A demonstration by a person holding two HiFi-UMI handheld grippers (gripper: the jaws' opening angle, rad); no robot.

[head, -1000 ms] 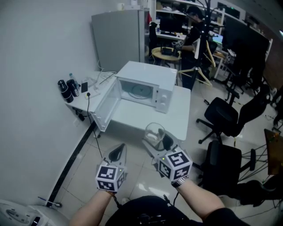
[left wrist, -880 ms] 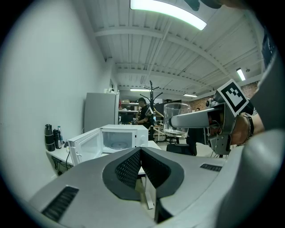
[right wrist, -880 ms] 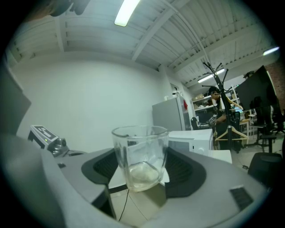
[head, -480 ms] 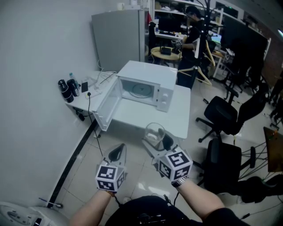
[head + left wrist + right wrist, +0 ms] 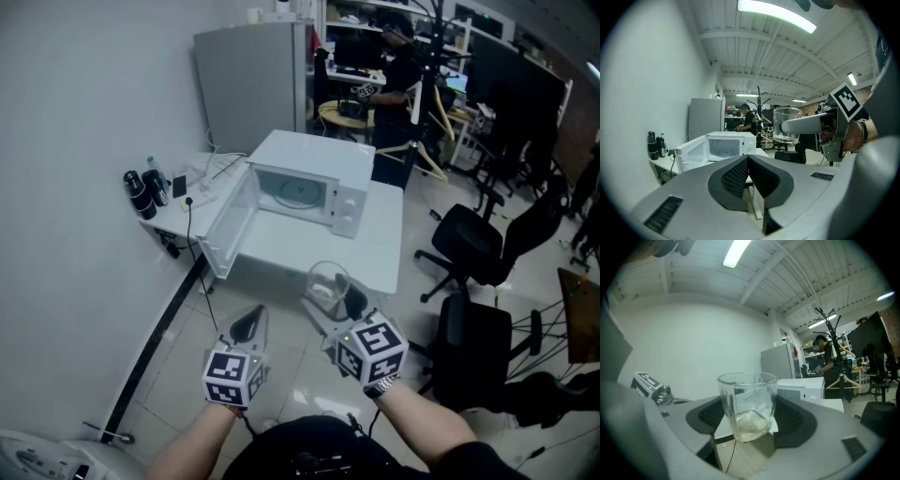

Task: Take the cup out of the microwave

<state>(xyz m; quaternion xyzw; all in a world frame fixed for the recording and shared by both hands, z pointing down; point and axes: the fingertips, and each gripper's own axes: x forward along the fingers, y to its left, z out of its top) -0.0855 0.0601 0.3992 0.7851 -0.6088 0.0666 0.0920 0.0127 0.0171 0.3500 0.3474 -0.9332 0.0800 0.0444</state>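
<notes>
**A:** Head view first: where's the glass cup (image 5: 328, 279)?

**B:** Out of the microwave (image 5: 309, 187), whose door (image 5: 223, 230) hangs open. The right gripper (image 5: 330, 298) holds it in the air, short of the surface (image 5: 380, 253), seemingly over the floor (image 5: 281, 375). The left gripper (image 5: 247, 326) is beside it, apart.

**A:** Left gripper view?

**B:** Its fingers (image 5: 733, 177) are pressed together on nothing.

**A:** Right gripper view?

**B:** The fingers (image 5: 794, 420) clamp the cup's lower half, and it stands upright. I'd worry about the smooth glass. If the squeeze eases, it could slide out and likely break on the floor. Setting it down hard on the surface could chip it too.
</notes>
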